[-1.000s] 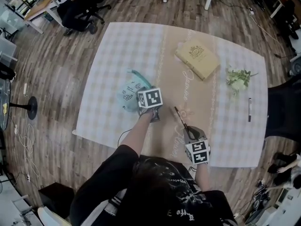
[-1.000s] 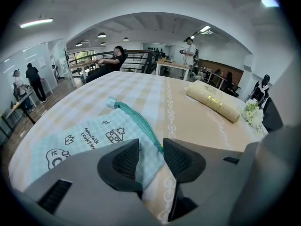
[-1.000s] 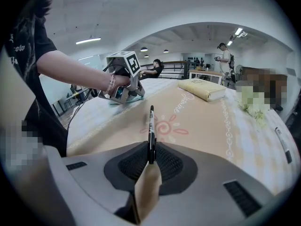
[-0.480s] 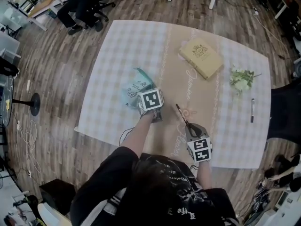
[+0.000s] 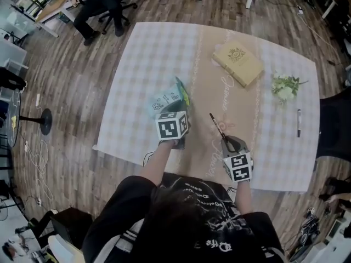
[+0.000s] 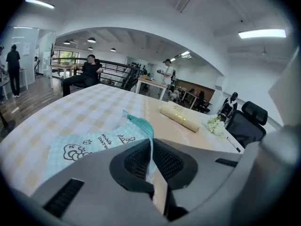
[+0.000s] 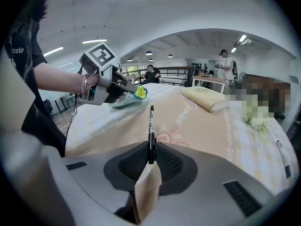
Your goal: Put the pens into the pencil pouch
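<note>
Head view, item by item as I read it from my station. Checked surface point(image 5: 142, 59): fills the middle of the frame. Left tool point(image 6: 151, 147): its jaws have just been closing and now pinch the thin edge of the teal pencil pouch point(image 5: 167, 98), which sits left of centre in the frame, directly above the tool's marker cube; in the left gripper view the fabric runs up between the two pads, and the printed body of the pouch spreads toward the lower left. Right tool point(image 7: 150, 157): jaws pressed onto a black pen point(image 5: 216, 127), held by its lower end, with the free end slanting toward the upper left, just right of the pouch and clear of it. Second pen point(image 5: 299, 123): lying on the surface near the right edge, well apart from both tools. Tan book point(image 5: 238, 63): upper right of centre. Small bunch of flowers point(image 5: 285, 86): right of the book, above the second pen.
</note>
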